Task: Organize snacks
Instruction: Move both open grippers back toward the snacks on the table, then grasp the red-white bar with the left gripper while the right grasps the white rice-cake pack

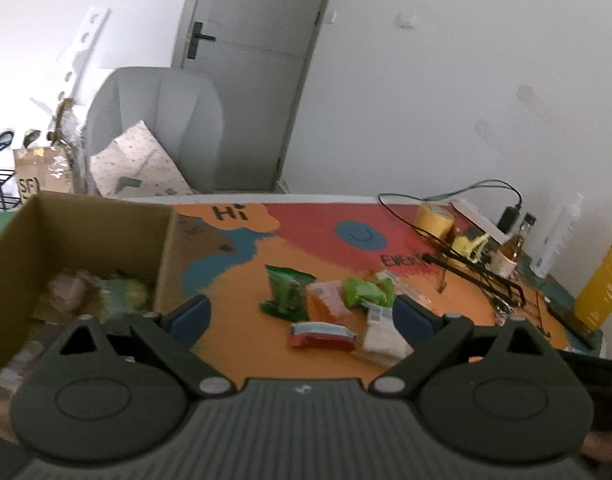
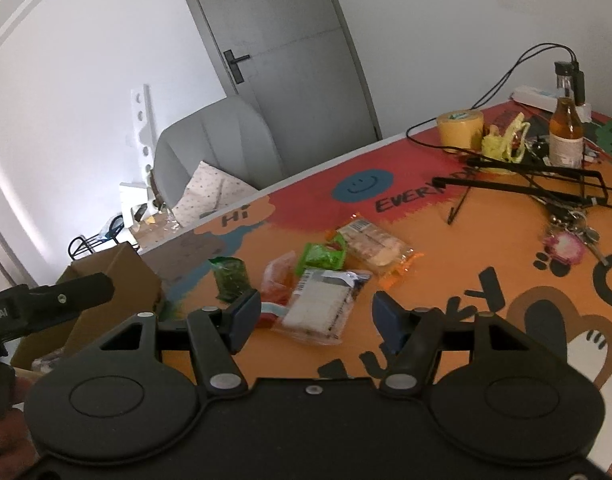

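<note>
We hold two matching tools. Our left gripper point(image 1: 301, 316) has a dark grey body with fine ribs running along its top plate, a small pale mark at the plate's front edge, and two round housings, each with a shallow oval recess. Black link bars hinge on silver rivets and carry triangular cut-outs near the ends. Its fingers point(image 1: 189, 318) end in blue pads. Our right gripper point(image 2: 316, 314) looks the same, though its plate reads black and smooth, with one silver screw at the front centre and blue-padded fingers point(image 2: 245, 314). From the right wrist view, the left tool's side shows white lettering, partly cut off.
</note>
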Demonstrator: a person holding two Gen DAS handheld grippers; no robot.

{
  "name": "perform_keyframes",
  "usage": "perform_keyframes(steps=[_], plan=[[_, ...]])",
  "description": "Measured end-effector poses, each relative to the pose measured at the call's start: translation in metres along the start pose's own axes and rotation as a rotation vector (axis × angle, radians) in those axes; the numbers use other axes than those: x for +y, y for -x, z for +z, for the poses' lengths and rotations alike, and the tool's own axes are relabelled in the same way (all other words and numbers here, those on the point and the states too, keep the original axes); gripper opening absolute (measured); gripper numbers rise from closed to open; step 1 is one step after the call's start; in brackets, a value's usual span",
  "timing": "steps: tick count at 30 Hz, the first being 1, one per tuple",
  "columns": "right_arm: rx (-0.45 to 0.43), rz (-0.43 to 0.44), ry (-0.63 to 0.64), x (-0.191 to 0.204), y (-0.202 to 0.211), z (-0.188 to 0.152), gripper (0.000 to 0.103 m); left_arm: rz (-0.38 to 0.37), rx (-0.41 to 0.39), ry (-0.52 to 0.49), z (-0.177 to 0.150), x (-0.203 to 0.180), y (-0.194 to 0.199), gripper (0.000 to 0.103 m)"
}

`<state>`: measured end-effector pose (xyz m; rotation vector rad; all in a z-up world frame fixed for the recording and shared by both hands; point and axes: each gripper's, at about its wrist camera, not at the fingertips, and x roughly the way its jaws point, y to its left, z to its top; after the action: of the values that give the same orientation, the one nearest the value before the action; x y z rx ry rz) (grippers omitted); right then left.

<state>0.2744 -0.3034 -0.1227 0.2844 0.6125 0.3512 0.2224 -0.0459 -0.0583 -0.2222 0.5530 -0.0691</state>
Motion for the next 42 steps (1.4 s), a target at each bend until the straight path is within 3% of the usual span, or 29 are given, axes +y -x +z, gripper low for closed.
perform_keyframes(steps=[22, 34, 36, 42], plan=[[0.039, -0.049, -0.025, -0.019, -0.031, -0.003, 0.063, -0.027, 0.15, -0.032, -0.019, -0.016, -0.087, 0.096], [0.058, -0.062, -0.018, -0.02, -0.05, -0.003, 0.063, -0.02, 0.178, -0.019, -0.028, -0.017, -0.116, 0.093], [0.063, -0.065, -0.018, -0.02, -0.054, -0.003, 0.063, -0.014, 0.183, -0.025, -0.03, -0.016, -0.119, 0.089], [0.069, -0.056, -0.015, -0.014, -0.062, -0.002, 0.063, 0.012, 0.189, -0.04, -0.03, -0.012, -0.124, 0.059]])
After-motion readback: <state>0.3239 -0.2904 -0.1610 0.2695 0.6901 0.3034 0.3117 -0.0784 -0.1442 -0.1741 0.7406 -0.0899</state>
